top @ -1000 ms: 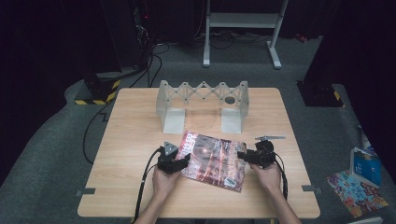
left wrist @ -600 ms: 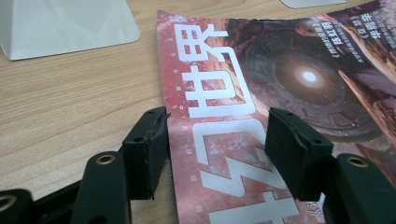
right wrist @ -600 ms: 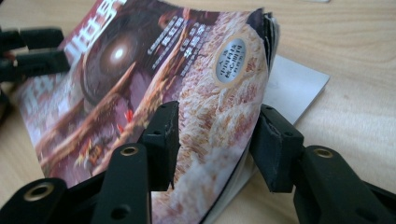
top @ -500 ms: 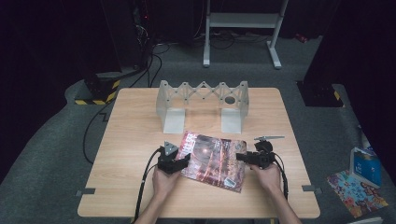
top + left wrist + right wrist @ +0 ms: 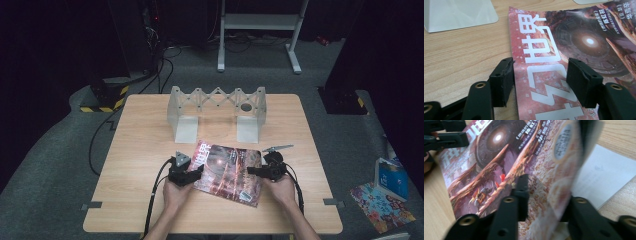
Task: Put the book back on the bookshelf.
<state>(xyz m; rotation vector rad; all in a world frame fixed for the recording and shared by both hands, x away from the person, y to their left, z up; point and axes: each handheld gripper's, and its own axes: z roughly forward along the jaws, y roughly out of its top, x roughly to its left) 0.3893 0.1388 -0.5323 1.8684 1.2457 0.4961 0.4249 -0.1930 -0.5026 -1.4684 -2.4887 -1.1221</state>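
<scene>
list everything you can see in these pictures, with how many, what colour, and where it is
magazine: one, reddish-brown cover with white characters, near middle of the table, its right cover edge lifted
expanding rack: one, pale grey, far middle of the table
table: one, light wood, centre of the room
metal stand: one, white, on the floor beyond the table
hazard-striped block: one, black and yellow, floor at far left
blue carton: one, floor at right
colourful booklet: one, floor at near right
left gripper: one, black, jaws open astride the magazine's left edge
right gripper: one, black, jaws around the lifted cover edge
hands: two, near table edge
</scene>
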